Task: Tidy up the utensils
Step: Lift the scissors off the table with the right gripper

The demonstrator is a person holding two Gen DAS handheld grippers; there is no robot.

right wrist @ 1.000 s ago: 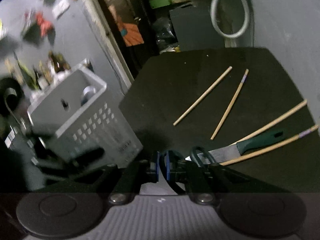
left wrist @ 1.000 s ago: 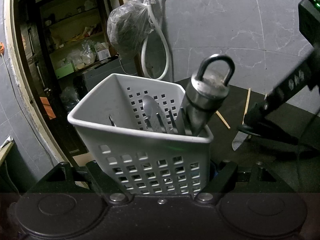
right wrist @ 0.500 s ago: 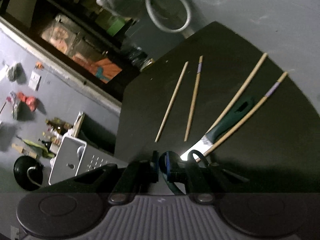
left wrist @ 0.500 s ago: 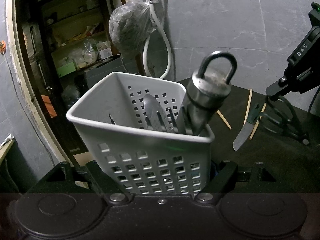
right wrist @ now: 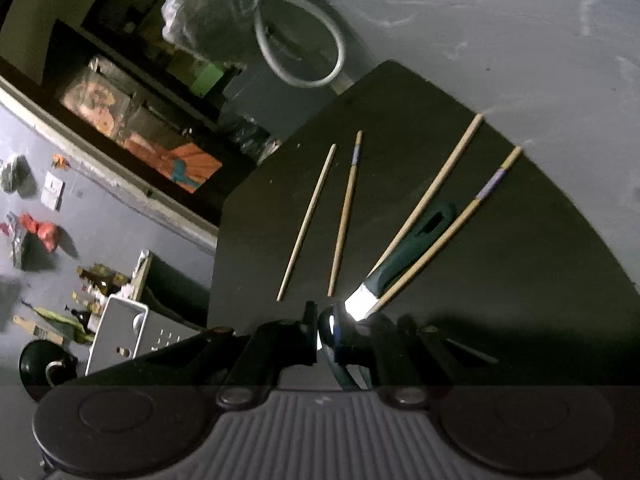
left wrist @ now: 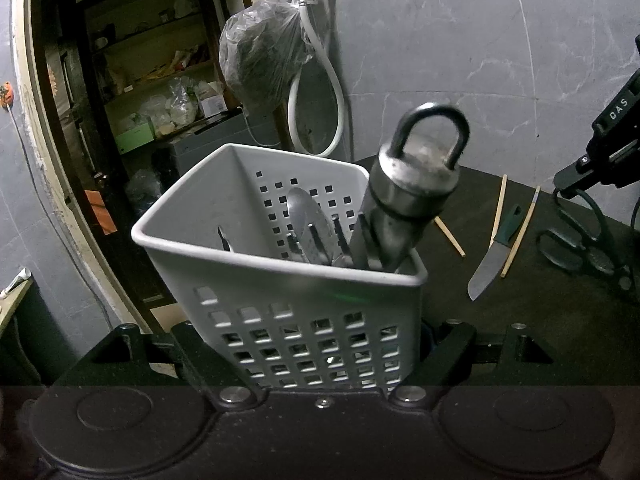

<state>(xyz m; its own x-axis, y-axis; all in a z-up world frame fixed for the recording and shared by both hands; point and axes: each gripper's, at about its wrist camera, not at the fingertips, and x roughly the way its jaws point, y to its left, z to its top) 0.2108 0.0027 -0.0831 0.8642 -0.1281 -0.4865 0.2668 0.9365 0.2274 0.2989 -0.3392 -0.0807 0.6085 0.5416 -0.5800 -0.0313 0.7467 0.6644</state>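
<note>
My left gripper (left wrist: 320, 344) is shut on a white perforated utensil basket (left wrist: 288, 280). The basket holds a steel tool with a ring top (left wrist: 412, 196), a spoon (left wrist: 308, 220) and other cutlery. My right gripper (right wrist: 324, 332) is shut on the handle of black scissors (right wrist: 340, 356), which hang below it in the left wrist view (left wrist: 580, 240). A green-handled knife (right wrist: 404, 256) lies on the dark table (right wrist: 500, 272) between two chopsticks (right wrist: 432, 192), and two more chopsticks (right wrist: 344, 216) lie to the left. The knife also shows in the left wrist view (left wrist: 492, 260).
A grey marble wall (left wrist: 460, 52) backs the table. A tap with a white hose (left wrist: 332, 92) and a hanging plastic bag (left wrist: 260, 52) are at the corner. A doorway with shelves (left wrist: 152, 100) opens to the left. The table's left edge (right wrist: 216, 248) drops off to the floor.
My right gripper has lifted the scissors off the table and swung away from the basket, tilting over the knife and chopsticks. The left gripper and basket have barely moved.
</note>
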